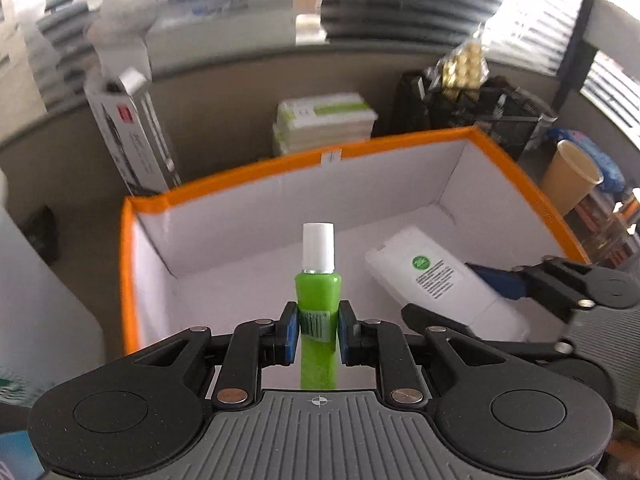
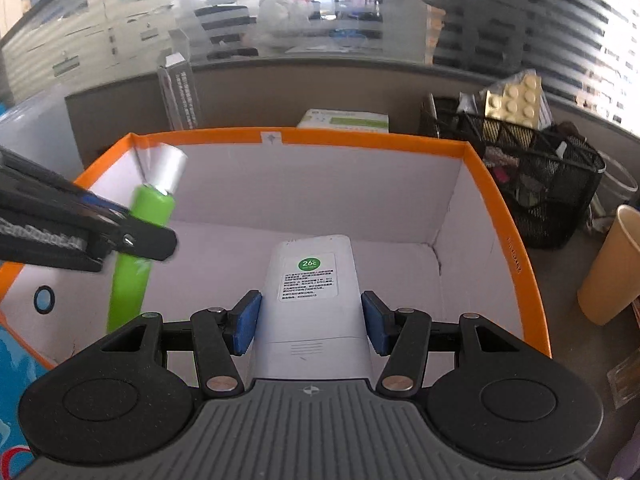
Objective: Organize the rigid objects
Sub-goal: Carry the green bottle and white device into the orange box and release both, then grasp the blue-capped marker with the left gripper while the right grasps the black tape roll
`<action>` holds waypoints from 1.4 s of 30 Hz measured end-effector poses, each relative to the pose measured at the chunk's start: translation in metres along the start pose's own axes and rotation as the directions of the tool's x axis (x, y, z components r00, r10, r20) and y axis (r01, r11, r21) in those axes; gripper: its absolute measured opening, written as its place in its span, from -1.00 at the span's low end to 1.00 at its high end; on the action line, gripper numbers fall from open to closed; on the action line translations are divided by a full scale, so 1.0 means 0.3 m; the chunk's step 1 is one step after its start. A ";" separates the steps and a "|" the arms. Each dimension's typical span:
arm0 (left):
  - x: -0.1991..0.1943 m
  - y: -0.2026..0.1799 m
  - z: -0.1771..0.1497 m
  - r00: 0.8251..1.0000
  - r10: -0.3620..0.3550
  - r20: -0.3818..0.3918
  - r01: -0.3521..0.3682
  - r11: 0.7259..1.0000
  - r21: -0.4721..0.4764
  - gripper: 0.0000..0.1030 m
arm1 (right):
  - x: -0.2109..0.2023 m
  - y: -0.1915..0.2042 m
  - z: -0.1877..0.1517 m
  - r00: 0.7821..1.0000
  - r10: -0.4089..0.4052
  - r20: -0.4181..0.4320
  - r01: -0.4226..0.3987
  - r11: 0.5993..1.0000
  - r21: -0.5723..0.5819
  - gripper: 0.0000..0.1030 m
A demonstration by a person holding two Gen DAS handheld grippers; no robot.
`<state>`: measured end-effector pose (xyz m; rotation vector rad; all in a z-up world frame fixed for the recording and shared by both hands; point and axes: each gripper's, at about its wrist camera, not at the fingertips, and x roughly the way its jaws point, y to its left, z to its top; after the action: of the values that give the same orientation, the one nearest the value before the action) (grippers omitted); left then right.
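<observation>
My left gripper [image 1: 318,330] is shut on a green tube with a white cap [image 1: 318,288] and holds it above the orange-rimmed white box [image 1: 256,172]. The tube also shows in the right wrist view [image 2: 142,236], tilted over the box's left side. A white remote control [image 2: 312,300] lies in the box [image 2: 360,140] between the pads of my right gripper [image 2: 311,322], whose jaws stand slightly wider than the remote. In the left wrist view the remote [image 1: 440,284] lies at the box's right, with the right gripper [image 1: 496,300] around it.
Behind the box are stacked green-and-white cartons [image 1: 324,124] and a tall grey carton [image 1: 128,140]. A black mesh basket [image 2: 532,176] with blister packs stands at the right. A paper cup [image 2: 612,268] stands at the far right.
</observation>
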<state>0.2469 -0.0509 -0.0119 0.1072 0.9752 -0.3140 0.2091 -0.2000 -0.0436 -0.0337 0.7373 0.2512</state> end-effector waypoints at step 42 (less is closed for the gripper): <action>-0.272 -0.086 -0.626 0.916 -0.215 0.340 0.024 0.873 0.487 0.86 | -0.470 0.077 -0.501 0.960 0.174 0.222 -0.132 0.973 -0.191 0.27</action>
<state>0.0471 -0.0147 -0.0481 0.4191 0.4946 -0.6652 0.0039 -0.2255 -0.0594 -0.1118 0.4780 0.4602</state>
